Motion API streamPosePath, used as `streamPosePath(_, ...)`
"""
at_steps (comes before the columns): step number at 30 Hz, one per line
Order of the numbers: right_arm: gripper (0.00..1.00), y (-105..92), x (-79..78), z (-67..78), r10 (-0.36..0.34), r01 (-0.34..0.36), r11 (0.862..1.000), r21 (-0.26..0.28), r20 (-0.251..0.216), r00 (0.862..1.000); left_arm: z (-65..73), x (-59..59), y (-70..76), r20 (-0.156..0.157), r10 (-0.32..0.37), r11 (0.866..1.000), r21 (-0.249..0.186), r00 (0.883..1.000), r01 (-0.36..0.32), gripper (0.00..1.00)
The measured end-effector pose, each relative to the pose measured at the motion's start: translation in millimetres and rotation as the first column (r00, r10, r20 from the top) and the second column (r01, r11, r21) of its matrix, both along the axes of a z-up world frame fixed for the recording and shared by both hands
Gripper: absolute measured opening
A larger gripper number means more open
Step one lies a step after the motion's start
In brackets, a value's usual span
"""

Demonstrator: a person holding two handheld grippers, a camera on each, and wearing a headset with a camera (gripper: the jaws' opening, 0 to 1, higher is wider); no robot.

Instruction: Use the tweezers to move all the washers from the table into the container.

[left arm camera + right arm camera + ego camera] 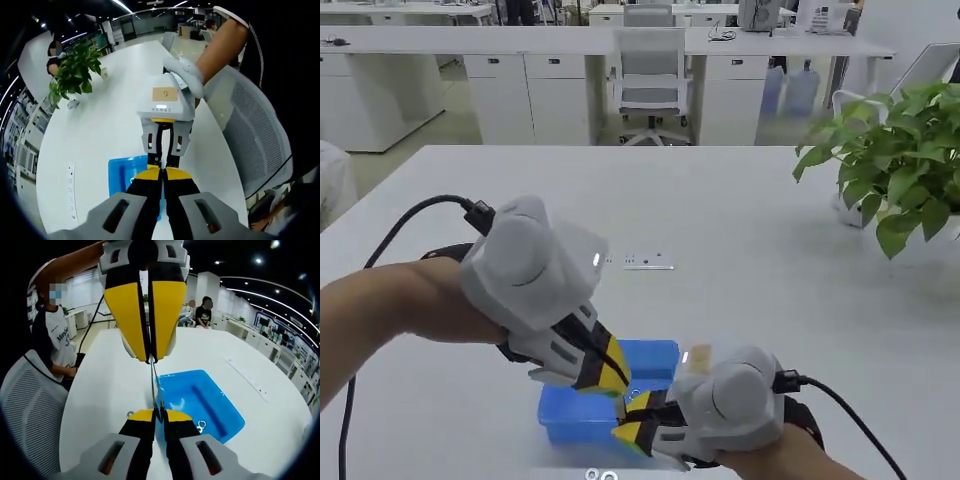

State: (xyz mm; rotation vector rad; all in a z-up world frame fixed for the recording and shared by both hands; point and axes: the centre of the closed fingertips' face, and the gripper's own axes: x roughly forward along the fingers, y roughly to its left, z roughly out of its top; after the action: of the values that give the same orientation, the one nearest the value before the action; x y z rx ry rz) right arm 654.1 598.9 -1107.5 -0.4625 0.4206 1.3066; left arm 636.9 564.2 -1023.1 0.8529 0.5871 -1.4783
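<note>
A blue container (658, 356) sits on the white table (740, 230) near its front edge. Thin metal tweezers (154, 385) span between the two grippers, which face each other tip to tip over the container (205, 395). My left gripper (610, 375) is shut on one end of the tweezers, my right gripper (632, 432) on the other. In the right gripper view the left gripper (151, 359) hangs above my own jaws (160, 415). A washer (131, 414) lies on the table beside them. More washers (201, 426) lie at the container's near corner. Washers (602, 474) also show in front of the container.
A potted plant (895, 170) stands at the table's right side. A small label strip (648, 262) lies on the mid table. A mesh chair (255, 130) stands close to the table edge. Desks and an office chair (650, 85) are beyond the table.
</note>
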Motion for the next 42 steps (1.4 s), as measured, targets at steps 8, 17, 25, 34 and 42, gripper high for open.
streamPosePath(8,0.09,1.3,-8.7,-10.6,-0.005,0.005,1.0,-0.002,-0.005,1.0,-11.3,-7.7,2.2,0.003,0.003,1.0,0.011,1.0,-0.004,0.04)
streamPosePath(17,0.1,3.8,-17.8,-24.5,0.002,-0.002,1.0,-0.019,-0.012,1.0,-24.8,-16.0,7.0,-0.007,0.023,1.0,0.008,1.0,-0.023,0.04)
streamPosePath(25,0.11,6.5,-24.5,-33.4,0.004,-0.005,1.0,-0.029,-0.018,1.0,-33.6,-21.8,10.2,-0.018,0.029,0.999,0.017,0.999,-0.028,0.04)
streamPosePath(34,0.11,7.3,-34.2,-44.6,0.015,-0.016,0.999,-0.044,-0.036,0.999,-44.4,-29.8,12.1,-0.038,0.029,0.999,0.023,0.999,-0.028,0.04)
streamPosePath(42,0.12,7.5,-40.7,-52.5,0.024,-0.026,0.998,-0.056,-0.049,0.999,-52.2,-34.6,12.2,-0.056,0.028,0.999,0.033,0.998,-0.026,0.04)
